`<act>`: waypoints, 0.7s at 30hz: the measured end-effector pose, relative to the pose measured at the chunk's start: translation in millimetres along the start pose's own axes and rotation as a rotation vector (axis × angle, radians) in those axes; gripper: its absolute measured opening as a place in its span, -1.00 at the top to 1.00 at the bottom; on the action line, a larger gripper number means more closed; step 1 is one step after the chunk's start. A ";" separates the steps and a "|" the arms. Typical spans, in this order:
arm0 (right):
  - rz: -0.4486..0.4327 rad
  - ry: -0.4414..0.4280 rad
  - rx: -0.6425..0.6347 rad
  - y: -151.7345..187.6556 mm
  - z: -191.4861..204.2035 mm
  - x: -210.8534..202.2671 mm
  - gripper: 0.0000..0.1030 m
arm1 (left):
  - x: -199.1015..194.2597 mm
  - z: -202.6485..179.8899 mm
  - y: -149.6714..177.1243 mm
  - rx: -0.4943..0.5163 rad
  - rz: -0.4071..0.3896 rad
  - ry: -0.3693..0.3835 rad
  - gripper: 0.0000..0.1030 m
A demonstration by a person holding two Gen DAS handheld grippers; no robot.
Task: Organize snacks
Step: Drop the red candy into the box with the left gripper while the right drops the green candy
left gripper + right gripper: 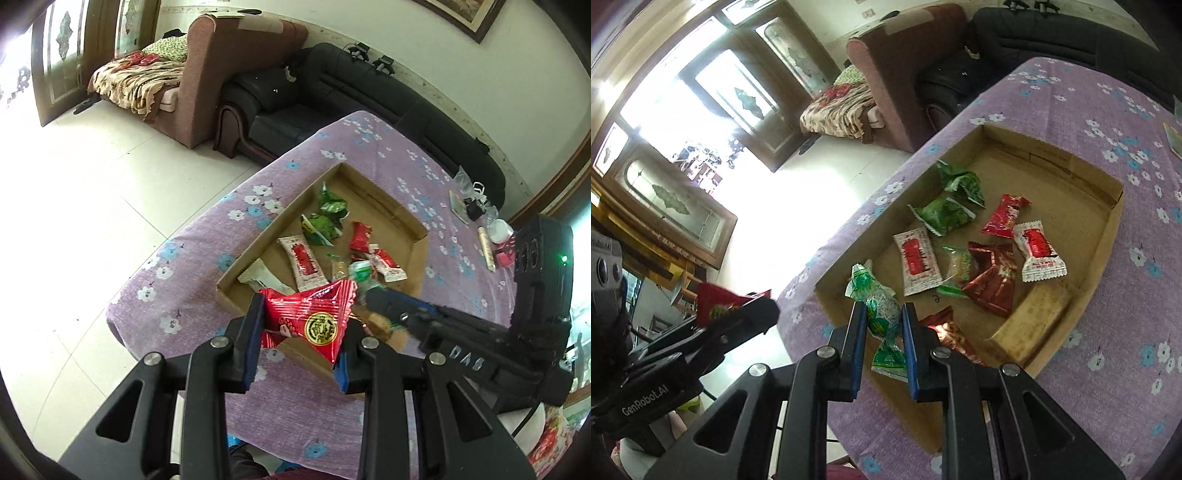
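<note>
Snacks in thin foil and plastic wrappers are the load: light, soft, crinkly and slippery, so each is best taken across the filled middle, not by the flat crimped ends, which fold and slide out. Left wrist view: the left gripper (pixel 301 338) is closed to a narrow gap on a red foil packet (pixel 314 317) with a gold seal, pads bearing on its two side edges; the packet hangs between the fingers above the near corner of the cardboard tray (pixel 421 266). Ahead of the fingers, inside the tray, lie green, red and white packets; the right gripper (pixel 373 295) reaches in from the right side. The tray stands on a purple flowered tablecloth (pixel 207 236). Right wrist view: the right gripper (pixel 884 325) is nearly fully closed on a green-and-clear wrapped candy (pixel 882 314), pads on its bulging middle, twisted ends free above and below. The candy is held over the tray's near left corner. Beyond the fingertips lie the other packets; a dark red foil one (pixel 991 280) sits just ahead to the right. Excess squeeze would likely crush the contents.
</note>
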State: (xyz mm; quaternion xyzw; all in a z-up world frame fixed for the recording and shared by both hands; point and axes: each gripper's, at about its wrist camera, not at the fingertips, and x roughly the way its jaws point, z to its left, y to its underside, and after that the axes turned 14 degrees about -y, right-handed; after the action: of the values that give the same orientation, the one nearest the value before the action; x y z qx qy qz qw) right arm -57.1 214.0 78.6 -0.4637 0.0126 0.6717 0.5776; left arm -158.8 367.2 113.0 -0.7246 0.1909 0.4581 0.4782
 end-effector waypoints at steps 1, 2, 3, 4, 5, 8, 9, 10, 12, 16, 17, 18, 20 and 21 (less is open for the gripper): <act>-0.008 0.005 0.006 -1.2 -3.4 -2.7 0.68 | 0.8 0.1 -1.8 -0.001 0.002 -0.001 0.35; -0.024 0.011 0.019 -2.9 -8.8 -6.9 0.68 | 1.2 0.3 -3.2 -0.003 0.002 0.002 0.35; -0.036 0.015 0.031 -4.8 -13.0 -10.3 0.68 | 1.4 0.4 -5.2 -0.005 -0.001 0.004 0.35; -0.051 0.020 0.043 -6.8 -18.5 -15.2 0.68 | 4.0 -0.1 -7.2 0.000 0.000 0.003 0.35; -0.064 0.026 0.047 -8.4 -23.2 -20.2 0.68 | 7.2 -0.6 -8.8 0.004 0.006 0.003 0.35; -0.084 0.054 0.053 -9.0 -35.9 -31.7 0.68 | 24.2 -4.4 -12.0 0.007 0.036 0.015 0.34; -0.087 0.062 0.058 -8.5 -40.1 -34.6 0.68 | 29.3 -7.2 -12.6 0.011 0.047 0.024 0.34; -0.087 0.069 0.068 -7.7 -44.2 -36.7 0.68 | 34.4 -11.6 -12.9 0.023 0.057 0.029 0.34; -0.082 0.078 0.082 -6.8 -48.8 -38.1 0.68 | 42.4 -20.8 -13.1 0.051 0.071 0.036 0.34; -0.065 0.091 0.097 -3.0 -52.0 -34.6 0.68 | 52.3 -43.5 -13.3 0.128 0.090 0.032 0.34; -0.058 0.101 0.102 -2.2 -52.9 -31.7 0.68 | 54.8 -48.9 -12.3 0.157 0.091 0.020 0.34; -0.050 0.104 0.106 -1.1 -54.1 -29.9 0.68 | 57.7 -52.2 -11.4 0.182 0.091 0.002 0.34; -0.031 0.109 0.120 1.0 -56.2 -23.7 0.68 | 65.1 -56.6 -10.0 0.233 0.090 -0.035 0.34; -0.020 0.112 0.123 2.1 -56.1 -19.5 0.68 | 69.0 -56.6 -10.5 0.246 0.095 -0.042 0.34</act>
State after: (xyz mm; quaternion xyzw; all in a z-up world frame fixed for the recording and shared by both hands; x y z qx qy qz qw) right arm -26.5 167.3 58.0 -0.4642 0.0816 0.6370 0.6100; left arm -89.0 334.1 67.0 -0.6409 0.2696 0.4685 0.5450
